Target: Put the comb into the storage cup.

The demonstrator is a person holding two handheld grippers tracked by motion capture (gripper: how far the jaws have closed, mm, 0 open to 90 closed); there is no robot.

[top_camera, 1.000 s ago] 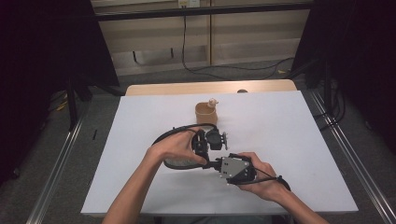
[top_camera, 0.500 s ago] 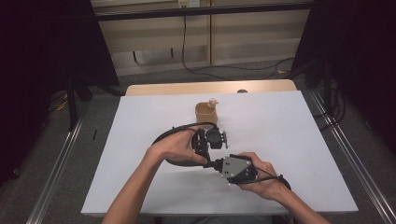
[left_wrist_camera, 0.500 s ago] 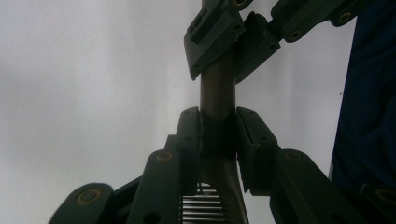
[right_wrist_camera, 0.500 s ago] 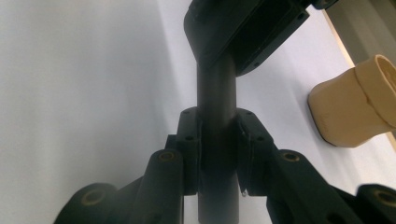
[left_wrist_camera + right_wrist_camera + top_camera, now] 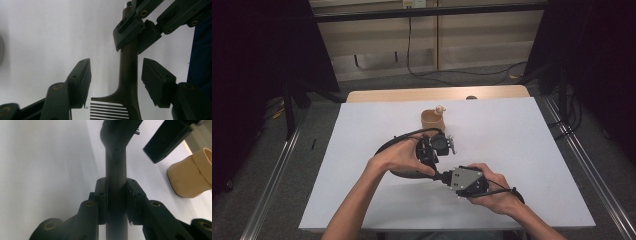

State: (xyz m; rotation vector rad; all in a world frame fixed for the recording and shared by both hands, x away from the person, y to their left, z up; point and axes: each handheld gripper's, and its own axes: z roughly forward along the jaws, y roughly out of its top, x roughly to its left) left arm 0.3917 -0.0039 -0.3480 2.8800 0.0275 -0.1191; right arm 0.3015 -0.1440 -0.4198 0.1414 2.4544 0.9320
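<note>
Gripping one comb [image 5: 128, 75], two hand-held grippers meet.

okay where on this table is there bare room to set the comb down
Free: the white table left of the left gripper, and the wide stretch right of the tan cup out to the right edge. Crowded: the middle, where the right gripper clamps the comb and both hands meet.

Smooth dark plastic comb [image 5: 128, 82]
</note>
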